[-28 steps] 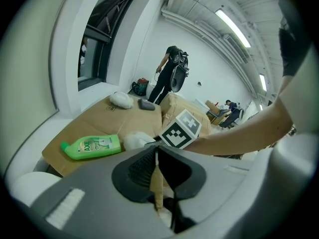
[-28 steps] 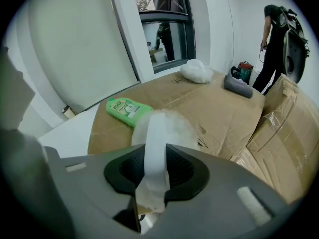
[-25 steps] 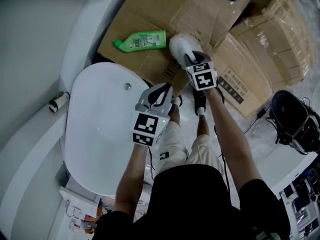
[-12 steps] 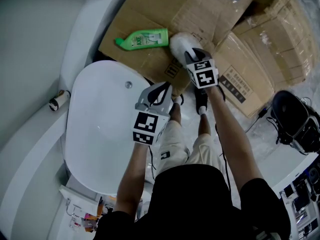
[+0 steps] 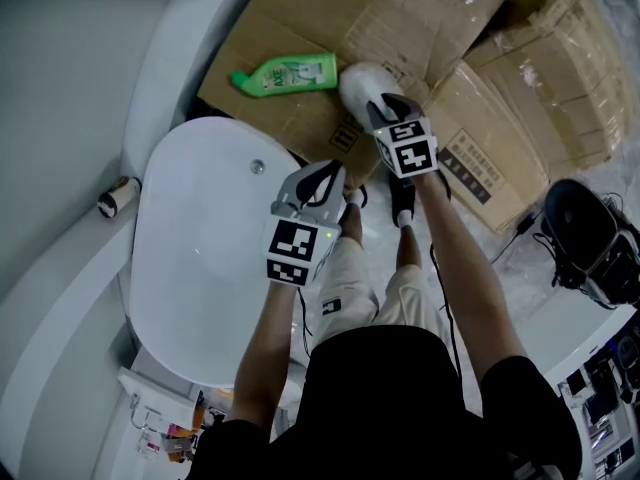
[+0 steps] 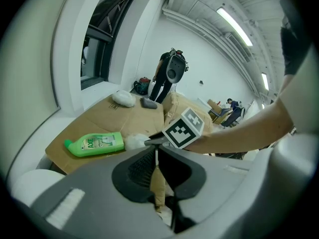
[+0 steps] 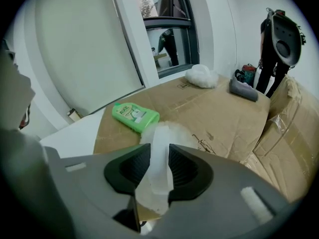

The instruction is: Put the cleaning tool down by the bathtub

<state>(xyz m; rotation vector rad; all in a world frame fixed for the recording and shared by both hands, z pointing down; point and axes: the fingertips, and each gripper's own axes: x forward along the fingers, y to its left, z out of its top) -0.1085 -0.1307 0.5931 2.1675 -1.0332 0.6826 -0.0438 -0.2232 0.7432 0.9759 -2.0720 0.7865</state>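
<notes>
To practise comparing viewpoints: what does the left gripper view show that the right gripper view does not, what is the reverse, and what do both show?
Only the left gripper view: the right hand-held gripper seen from outside, the forearm behind it, and the left hand-held gripper with its jaws together on nothing. Only the right gripper view: the cleaning tool with its white handle clamped between the right jaws. Both: the green bottle lying on the cardboard, and the tool's fluffy white head.
</notes>
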